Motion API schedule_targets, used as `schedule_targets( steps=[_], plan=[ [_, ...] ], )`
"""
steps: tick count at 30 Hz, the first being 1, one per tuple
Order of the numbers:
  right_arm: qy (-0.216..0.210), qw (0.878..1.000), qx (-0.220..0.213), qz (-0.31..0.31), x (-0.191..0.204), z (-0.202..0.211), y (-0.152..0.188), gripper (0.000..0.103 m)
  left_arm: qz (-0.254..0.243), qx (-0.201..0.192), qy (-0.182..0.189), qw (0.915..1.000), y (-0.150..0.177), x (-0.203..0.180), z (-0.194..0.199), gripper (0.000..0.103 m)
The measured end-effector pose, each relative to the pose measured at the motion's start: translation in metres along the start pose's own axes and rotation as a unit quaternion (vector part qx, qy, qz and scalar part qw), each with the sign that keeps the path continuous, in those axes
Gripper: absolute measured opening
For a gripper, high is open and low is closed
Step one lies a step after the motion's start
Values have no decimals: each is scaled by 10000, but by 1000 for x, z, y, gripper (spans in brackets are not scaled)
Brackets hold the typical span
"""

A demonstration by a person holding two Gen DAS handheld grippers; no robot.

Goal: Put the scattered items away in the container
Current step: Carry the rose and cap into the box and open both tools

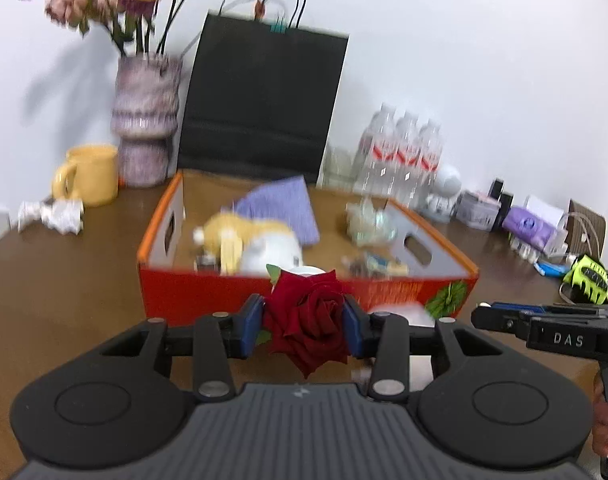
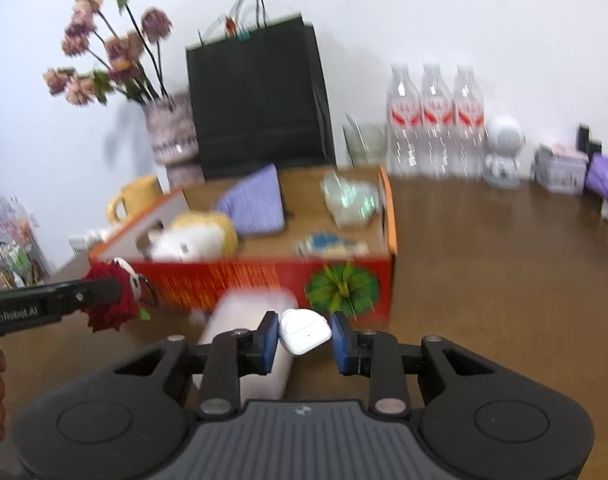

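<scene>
My left gripper (image 1: 304,326) is shut on a dark red rose (image 1: 309,320) and holds it just in front of the orange cardboard box (image 1: 208,292). The rose also shows in the right wrist view (image 2: 110,300). My right gripper (image 2: 304,340) is shut on a small white case (image 2: 304,330), above a white roll (image 2: 250,336) lying on the table before the box (image 2: 232,280). The box holds a purple cloth (image 1: 282,208), a yellow and white plush (image 1: 244,240), crumpled clear plastic (image 1: 367,220) and small packets (image 2: 329,246).
A black paper bag (image 1: 264,100), a vase of dried flowers (image 1: 146,120), a yellow mug (image 1: 90,174) and water bottles (image 1: 399,152) stand behind the box. A white robot figurine (image 2: 501,152), tissue packs and a neon green glove (image 1: 587,278) are at the right.
</scene>
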State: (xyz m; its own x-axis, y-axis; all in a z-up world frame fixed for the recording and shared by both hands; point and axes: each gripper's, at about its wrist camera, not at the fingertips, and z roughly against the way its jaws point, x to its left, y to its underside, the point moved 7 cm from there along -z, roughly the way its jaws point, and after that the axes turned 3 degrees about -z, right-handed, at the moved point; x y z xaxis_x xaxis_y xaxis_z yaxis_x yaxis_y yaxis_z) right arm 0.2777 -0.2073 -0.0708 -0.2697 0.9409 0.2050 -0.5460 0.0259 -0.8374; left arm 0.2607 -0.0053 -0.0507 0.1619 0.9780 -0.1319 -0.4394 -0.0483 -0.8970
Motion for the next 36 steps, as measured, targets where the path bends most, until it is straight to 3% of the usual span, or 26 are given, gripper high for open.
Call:
schedule_targets(
  steps=[6,11,21,23,24,26,27,28,36],
  plan=[
    [-66,9986,-438,278,17,-6,-46,27,-12,-457,40,9989,-46,6,-5,42],
    [-89,9982,-530,284,25,-38,-79,27,153,-639,-34,9978,-71,17,-34,42],
    [-73,9995,-82,284,23,-119,-79,27,97,-97,-165,9998,-58,40,-104,42],
    [-69,9995,-20,307,22,-125,-77,27,48,-8,-152,9999,-56,41,-111,44],
    [-64,9995,2,304,21,-128,-77,28,34,43,-125,9999,-55,40,-113,51],
    [-52,9997,92,240,19,-131,-77,55,103,53,-203,9997,-54,42,-113,85],
    [-10,9997,163,189,17,-132,-76,90,112,35,-288,9995,-54,42,-112,103],
    [48,9997,210,144,14,-131,-76,102,79,-34,-392,9992,-54,42,-109,103],
    [217,9991,173,308,17,-117,-75,102,-127,50,-584,9982,-55,35,-102,103]
  ],
)
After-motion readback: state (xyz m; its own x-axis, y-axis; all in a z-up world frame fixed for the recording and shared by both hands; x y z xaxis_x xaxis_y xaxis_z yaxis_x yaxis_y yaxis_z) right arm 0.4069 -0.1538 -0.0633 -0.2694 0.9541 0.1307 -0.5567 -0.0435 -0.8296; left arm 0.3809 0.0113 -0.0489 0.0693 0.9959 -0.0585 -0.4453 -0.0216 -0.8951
